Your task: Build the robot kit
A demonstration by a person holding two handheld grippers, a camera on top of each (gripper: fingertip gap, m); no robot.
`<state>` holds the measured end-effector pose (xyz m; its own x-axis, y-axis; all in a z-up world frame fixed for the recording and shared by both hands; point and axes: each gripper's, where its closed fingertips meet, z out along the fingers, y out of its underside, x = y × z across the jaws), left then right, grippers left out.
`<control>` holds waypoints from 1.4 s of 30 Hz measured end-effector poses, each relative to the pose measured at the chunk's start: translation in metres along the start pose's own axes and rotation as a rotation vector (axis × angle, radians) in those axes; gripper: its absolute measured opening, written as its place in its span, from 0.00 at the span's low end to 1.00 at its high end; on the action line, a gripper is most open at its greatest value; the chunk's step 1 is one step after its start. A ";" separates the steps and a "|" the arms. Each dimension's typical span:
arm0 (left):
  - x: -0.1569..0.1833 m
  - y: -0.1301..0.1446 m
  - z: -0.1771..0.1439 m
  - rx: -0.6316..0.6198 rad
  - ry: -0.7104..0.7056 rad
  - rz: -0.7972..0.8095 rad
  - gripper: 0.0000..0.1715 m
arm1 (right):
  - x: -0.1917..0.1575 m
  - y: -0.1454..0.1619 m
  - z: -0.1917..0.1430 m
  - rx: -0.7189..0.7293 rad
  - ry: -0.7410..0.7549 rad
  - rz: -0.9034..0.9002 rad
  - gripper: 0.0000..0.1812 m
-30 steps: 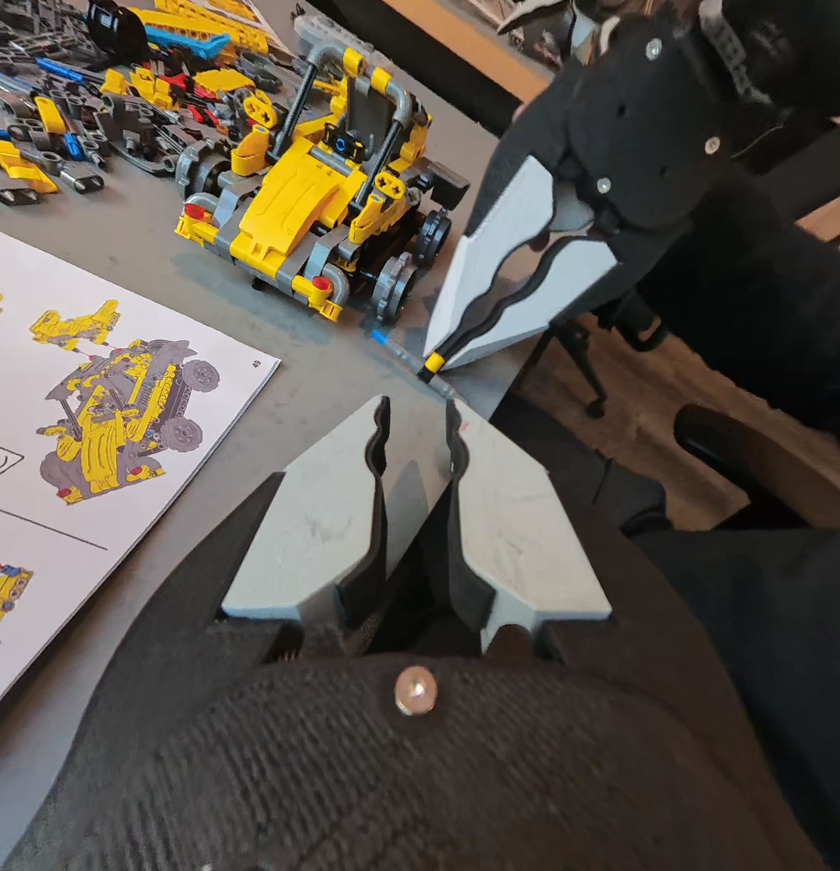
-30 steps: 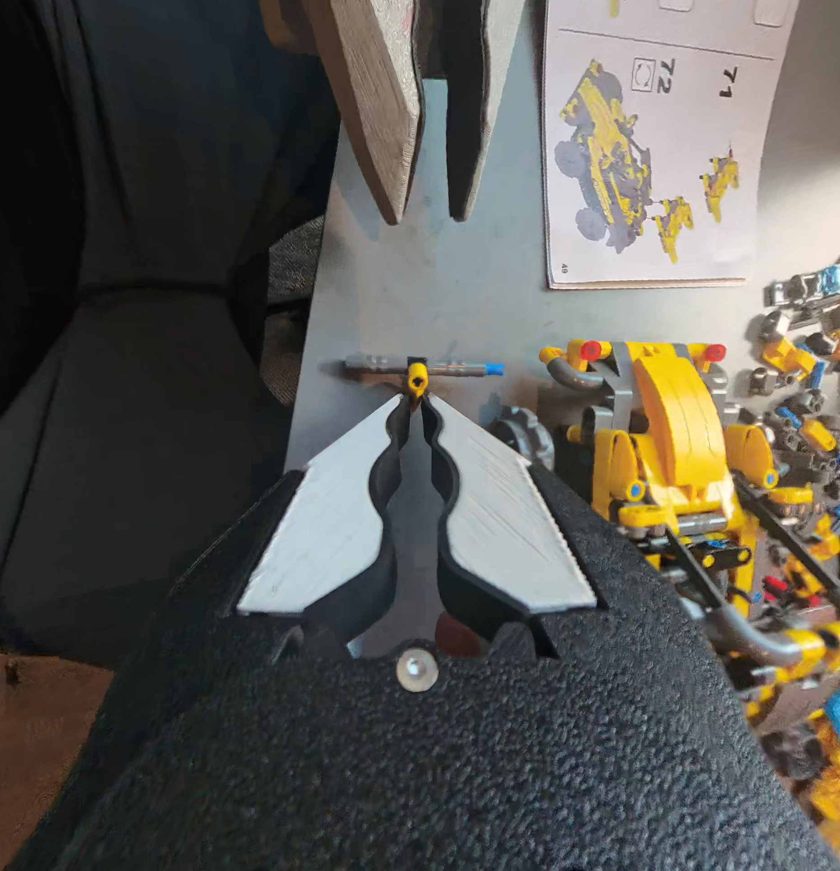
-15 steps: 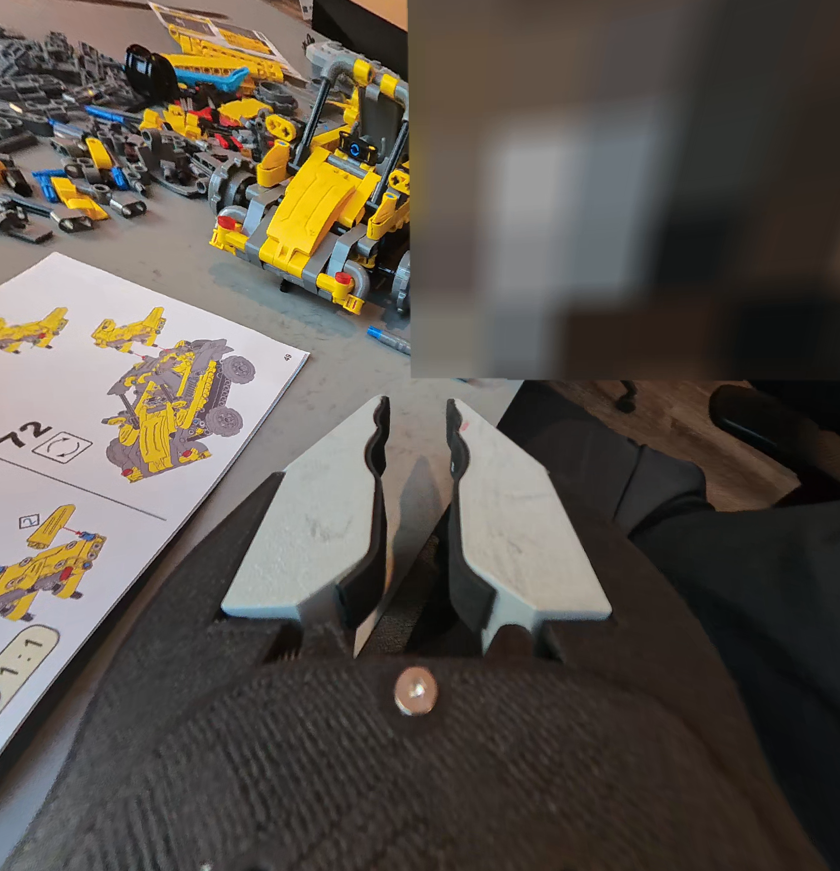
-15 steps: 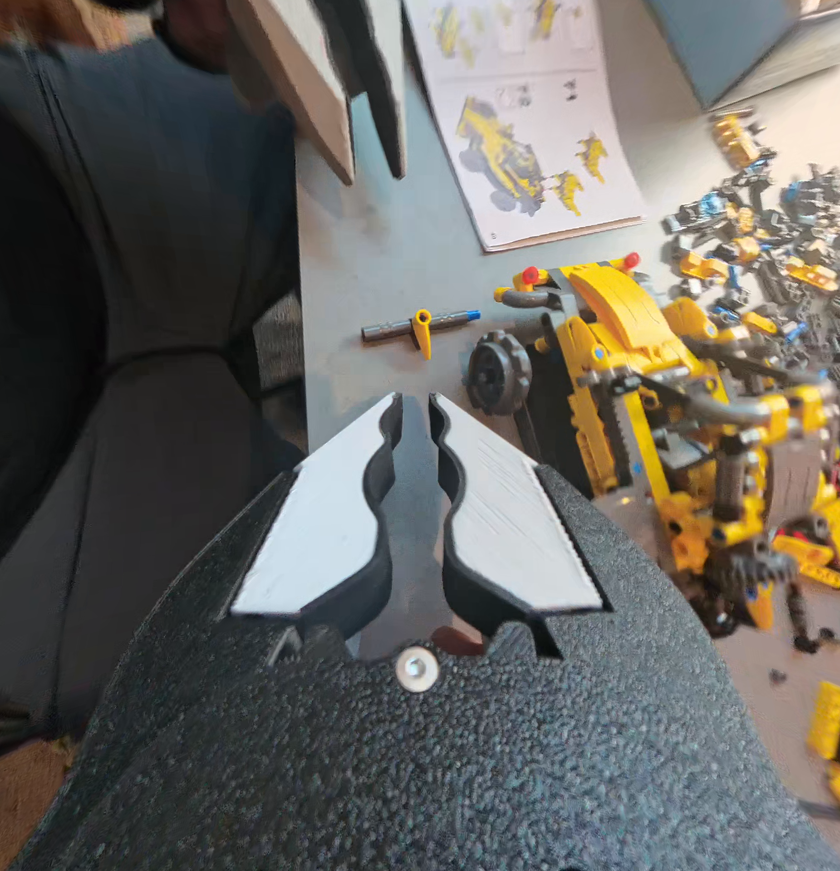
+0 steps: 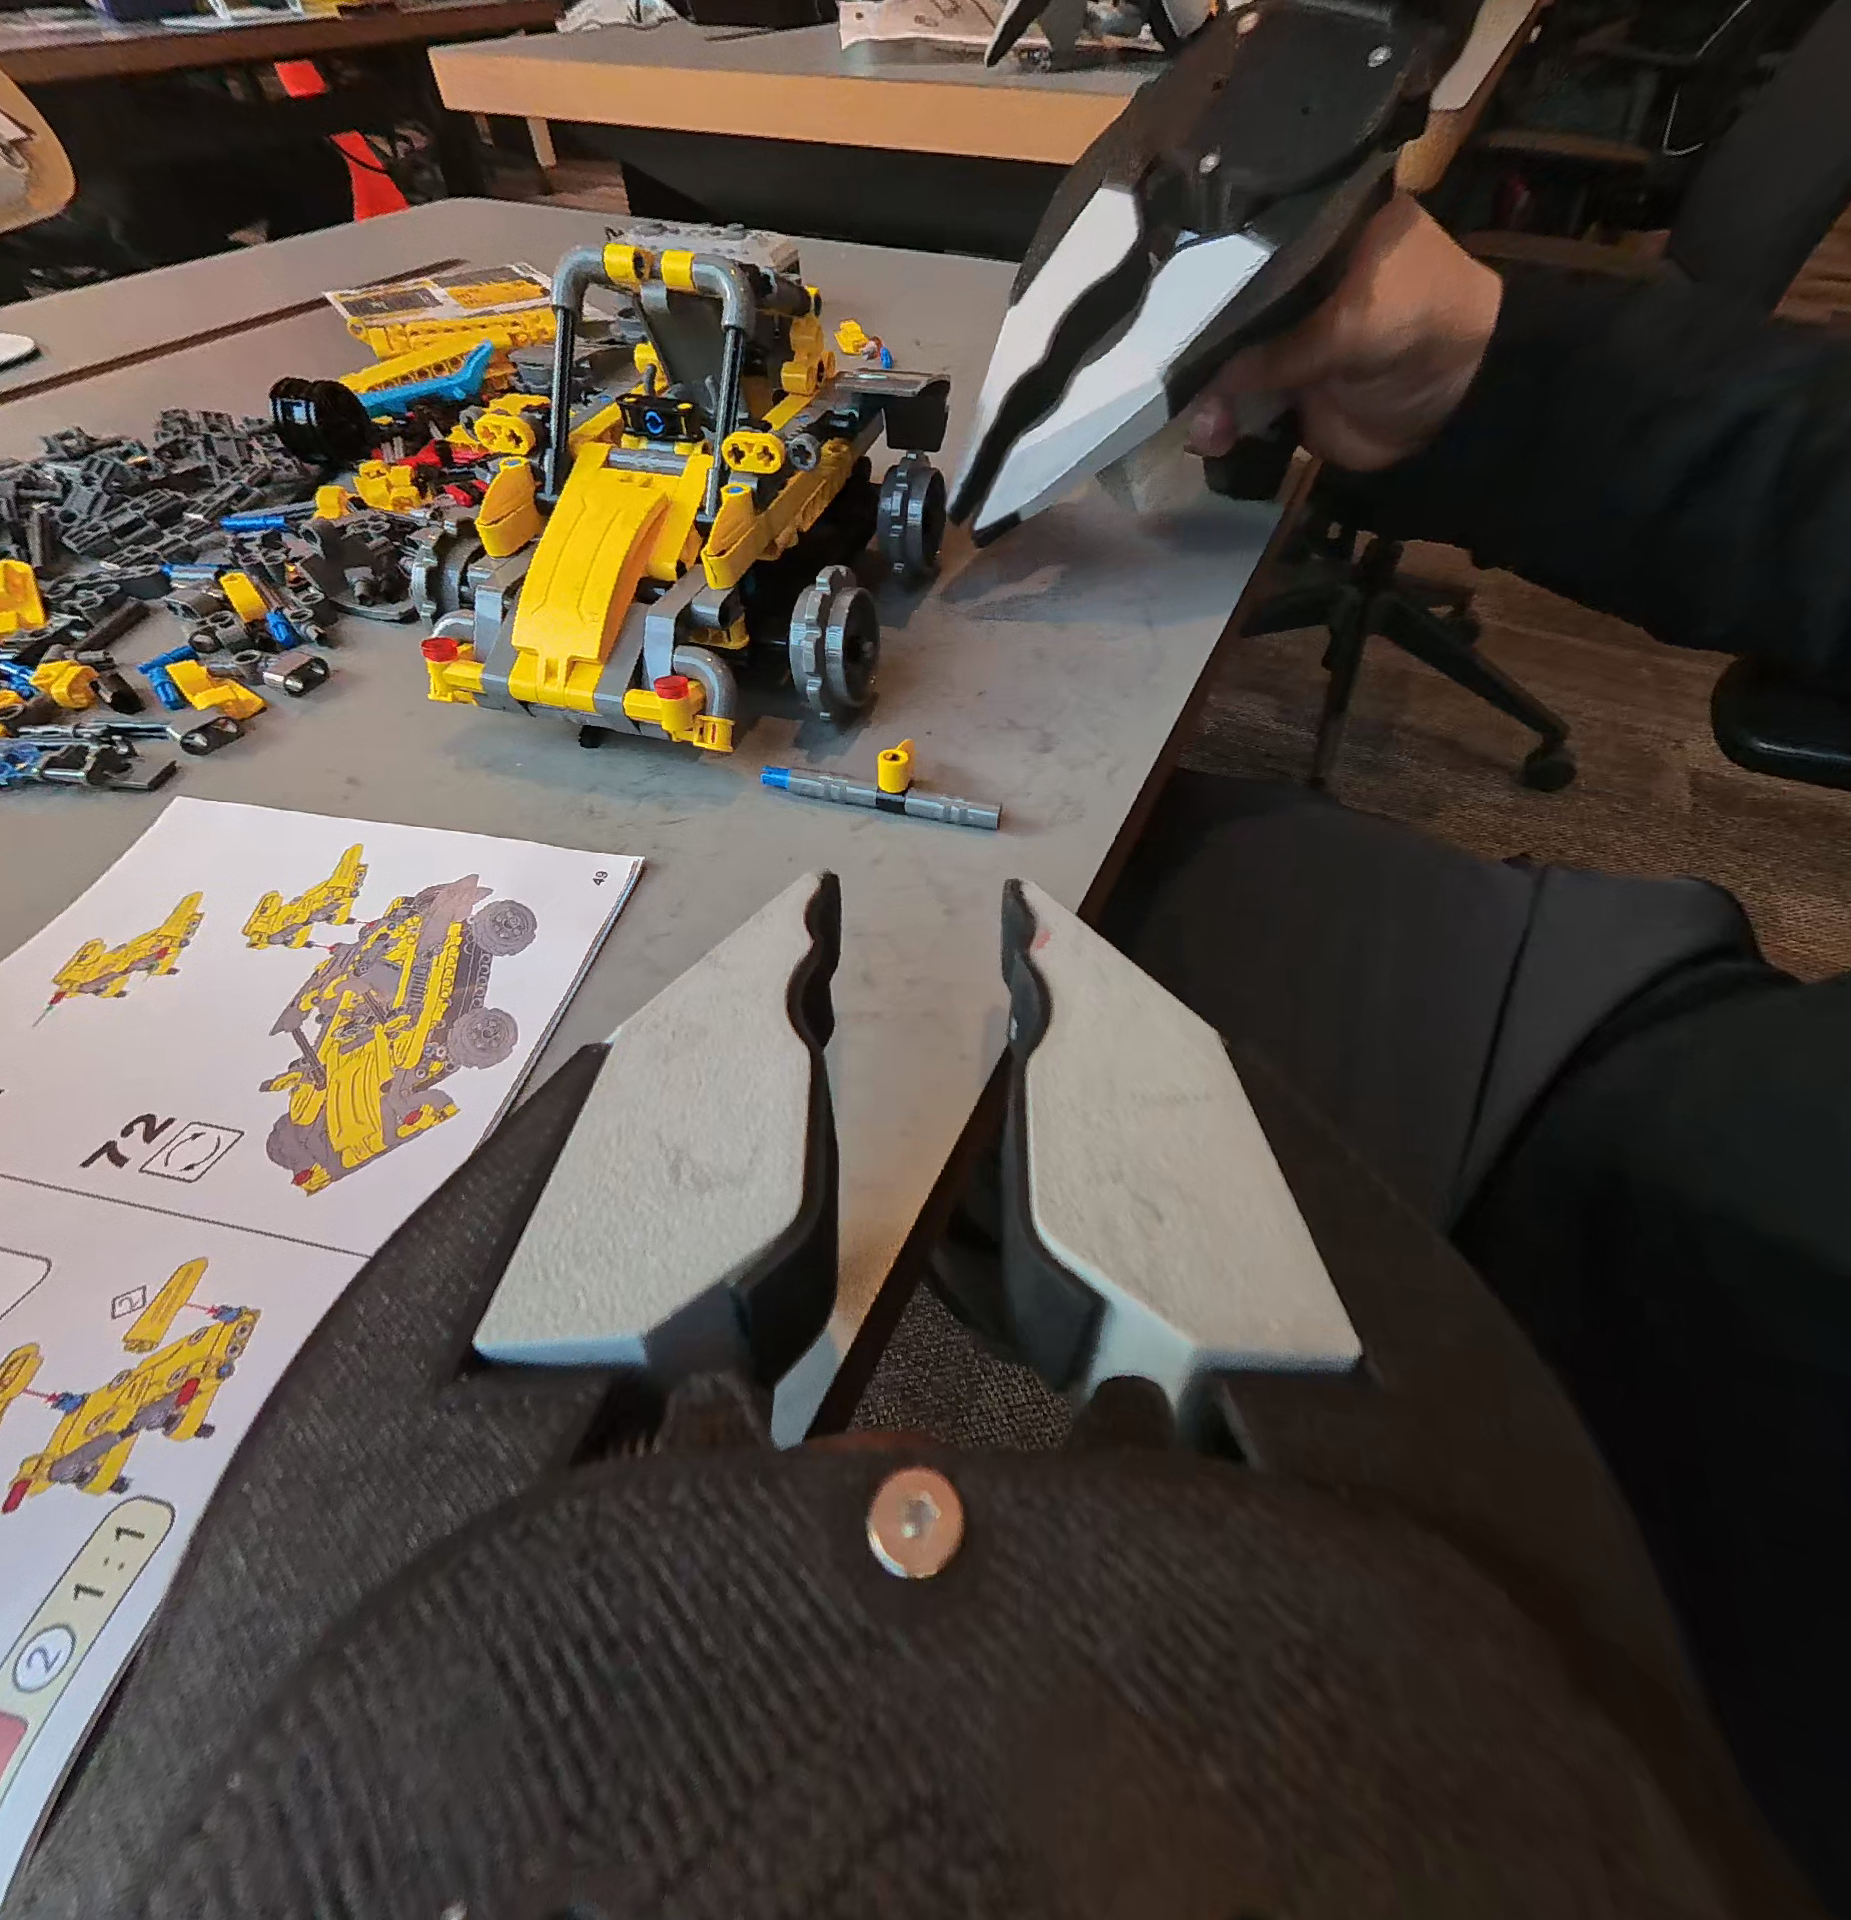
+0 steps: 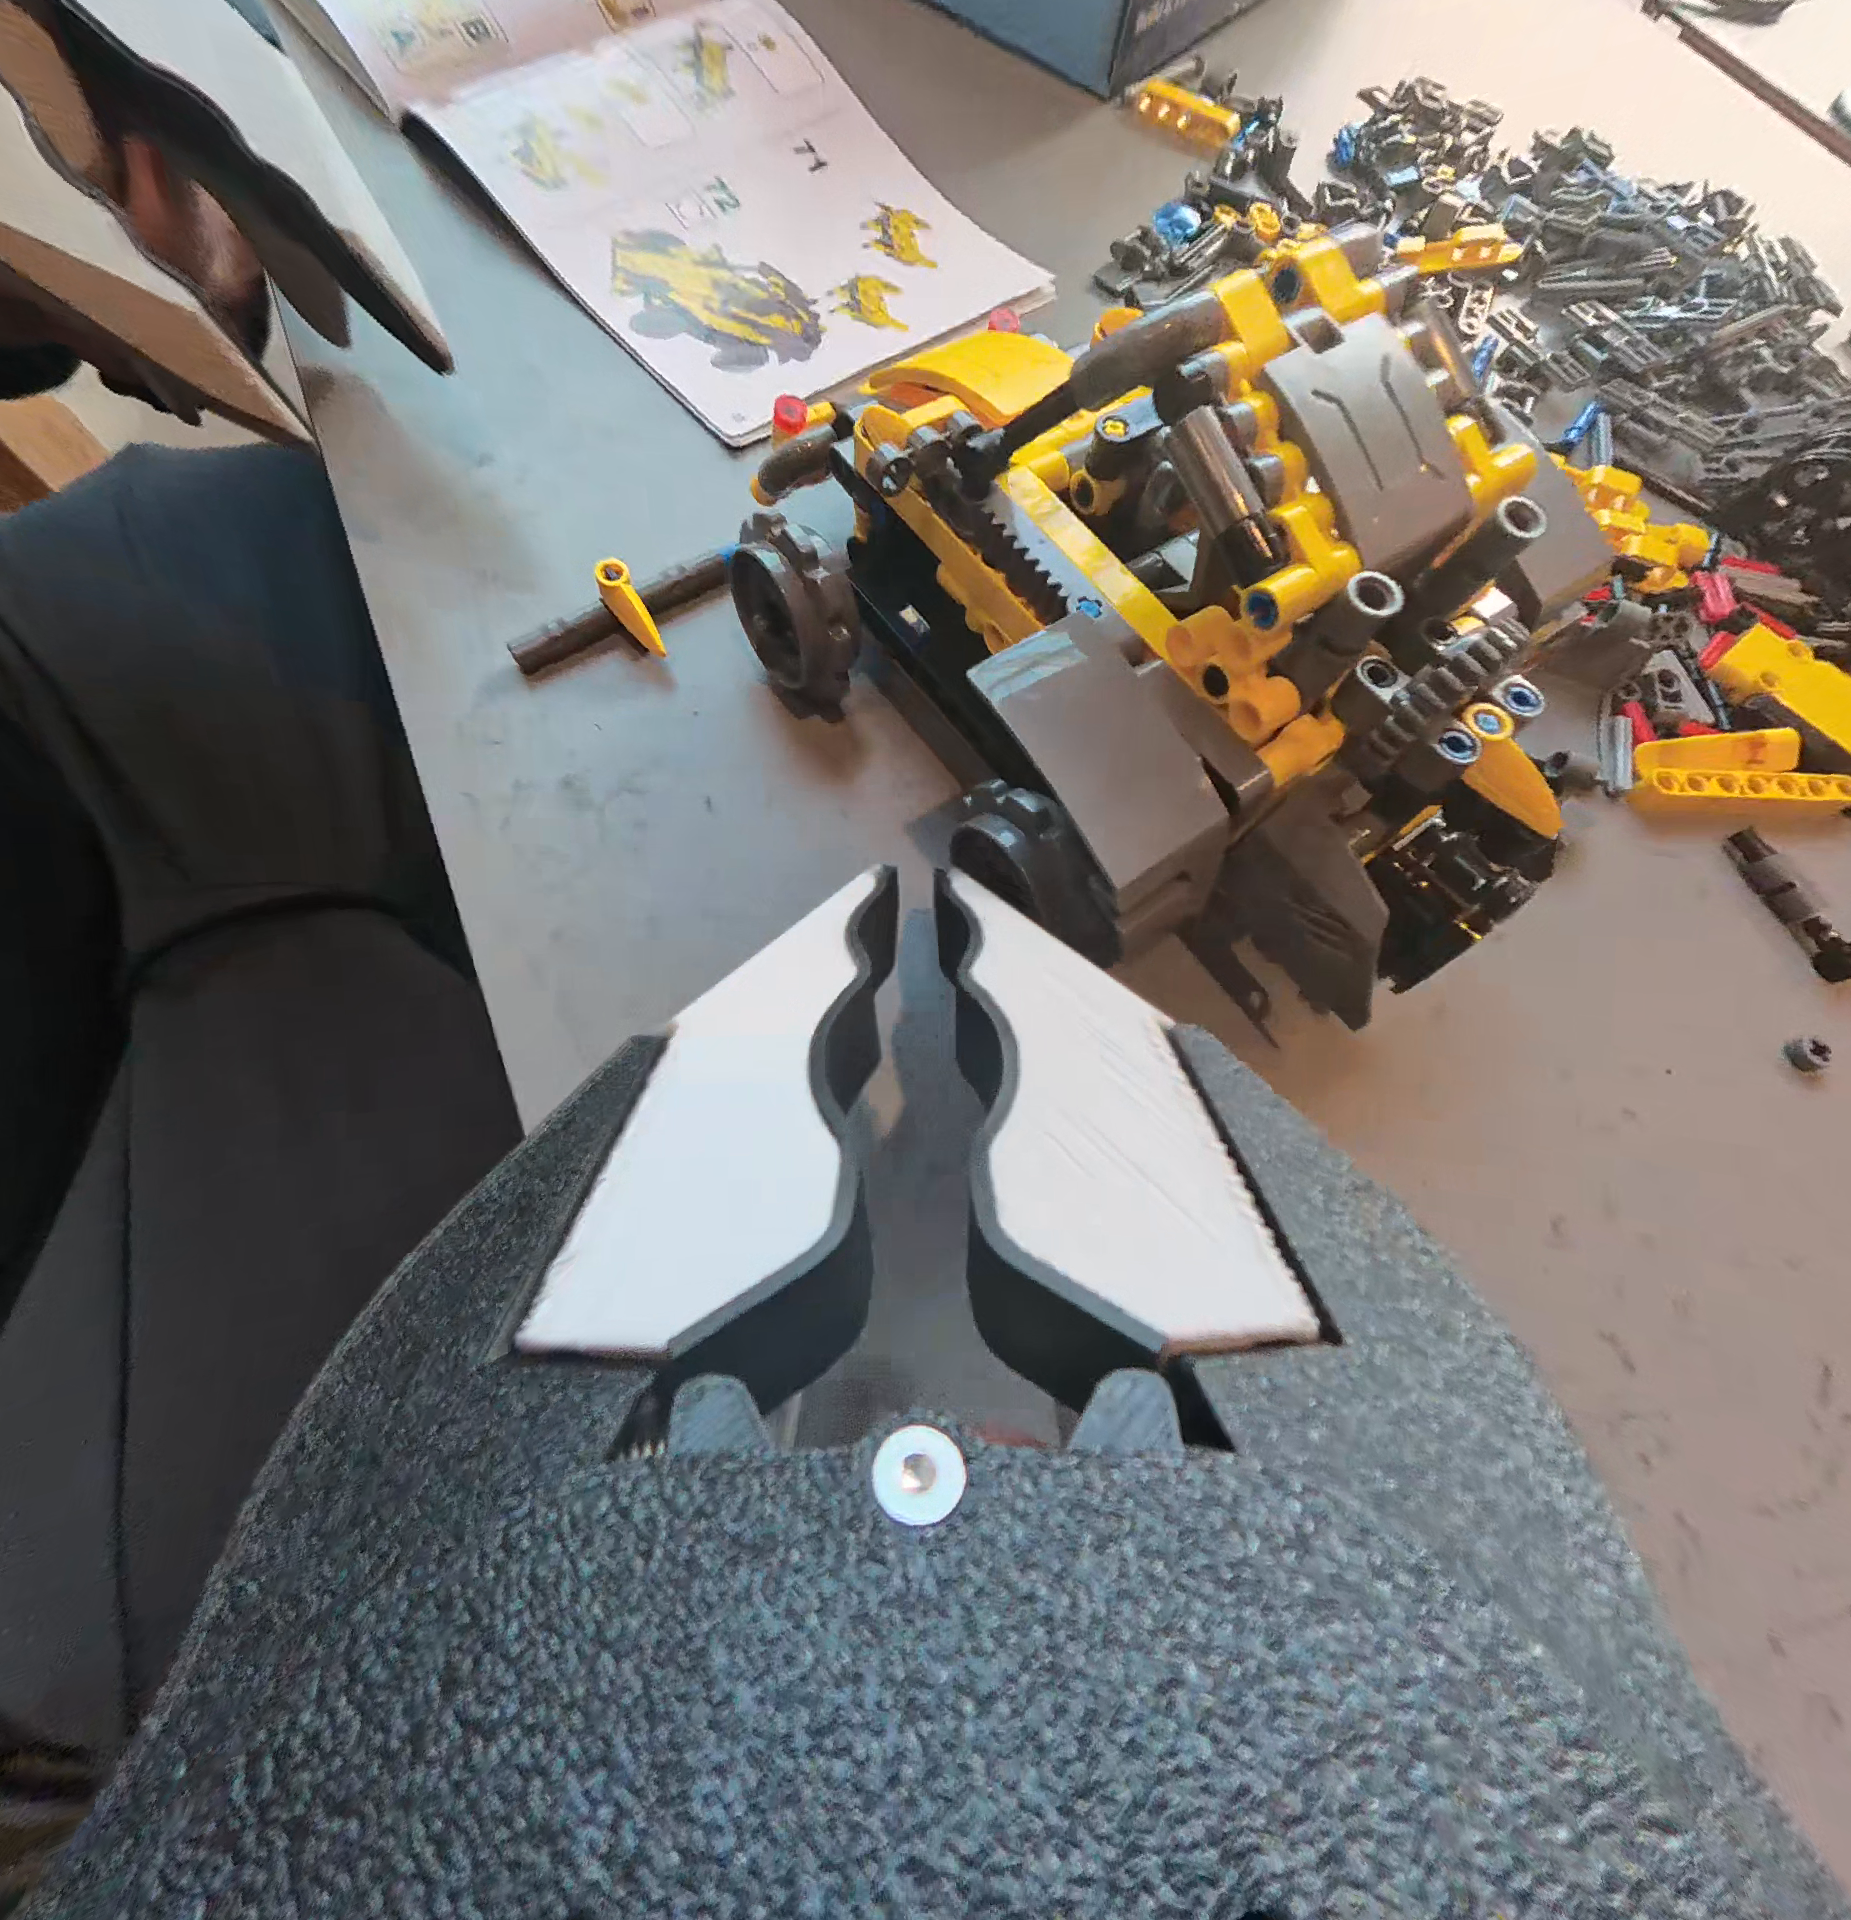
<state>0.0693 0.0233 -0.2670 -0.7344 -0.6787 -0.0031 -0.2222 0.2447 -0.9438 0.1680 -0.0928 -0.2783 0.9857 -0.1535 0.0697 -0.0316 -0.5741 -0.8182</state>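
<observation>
Your right gripper (image 6: 916, 883) has let go of the small yellow piece (image 5: 895, 767) it was pinching a second ago and has swung away. The grey axle (image 5: 879, 795) that carries that piece now lies free on the grey table (image 5: 1056, 675), with its blue tip towards the model. From the right wrist view, the axle sits ahead and well to the left of the fingertips, close to the table's near edge. It lies flat and is thin, so it could roll or be nudged off easily.

The right gripper's jaws stand only a narrow gap apart with nothing between them. Its tips hover just beside the grey toothed rear wheel (image 6: 1004, 862) of the yellow buggy model (image 6: 1212, 623), near it but apparently not touching. Your right hand (image 5: 1357, 364) grips the handle from behind and tilts the fingers steeply down at the tabletop.

Your left gripper (image 5: 921, 894) has barely shifted. Its jaws are spread wider and are also empty. It hangs low over the table's near edge and is aimed forward, with the axle just ahead of its tips and the buggy beyond that. The open instruction booklet (image 5: 277, 1039) lies to its left, and the heap of loose grey, yellow and blue parts (image 5: 121, 540) lies farther off, ahead and to the left.
</observation>
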 end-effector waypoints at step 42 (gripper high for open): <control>0.014 0.005 0.008 -0.043 -0.016 0.070 0.16 | -0.022 0.006 0.004 -0.046 -0.121 -0.076 0.00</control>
<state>0.0633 0.0098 -0.2741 -0.7386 -0.6701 -0.0741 -0.1984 0.3210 -0.9261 0.1469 -0.0897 -0.2871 0.9982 -0.0115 0.0585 0.0389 -0.6170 -0.7860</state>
